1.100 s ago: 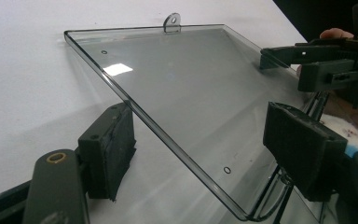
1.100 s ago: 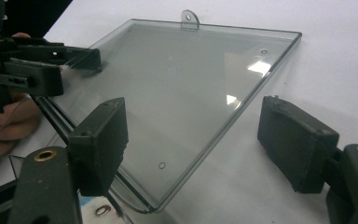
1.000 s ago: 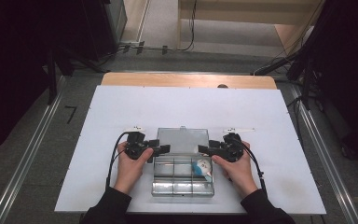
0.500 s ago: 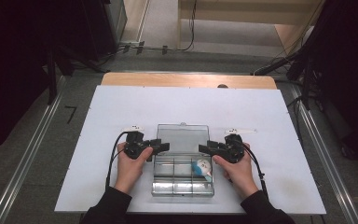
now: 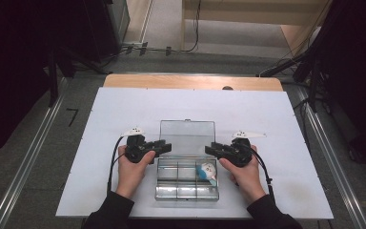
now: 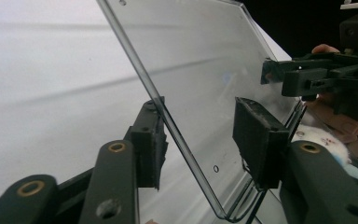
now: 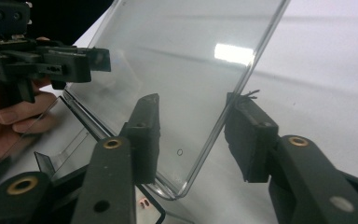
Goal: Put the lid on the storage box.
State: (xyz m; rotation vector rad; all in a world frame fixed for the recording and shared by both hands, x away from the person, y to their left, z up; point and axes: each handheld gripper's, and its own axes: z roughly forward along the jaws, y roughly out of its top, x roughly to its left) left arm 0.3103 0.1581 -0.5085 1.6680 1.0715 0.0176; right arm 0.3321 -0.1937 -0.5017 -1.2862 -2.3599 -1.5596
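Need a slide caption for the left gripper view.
Left gripper jaws closing around the edge of the raised clear lid, pads not yet touching.

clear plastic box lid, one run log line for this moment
clear plastic hinged lid: open, tilted | left gripper: jaws closing, astride left edge | right gripper: jaws closing, astride right edge | small white-blue toy: in compartment

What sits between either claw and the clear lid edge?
Nothing visible. The lid edge already stands between the pads of the left claw and the right claw, whose jaws have just been closing, pads not yet pressing.
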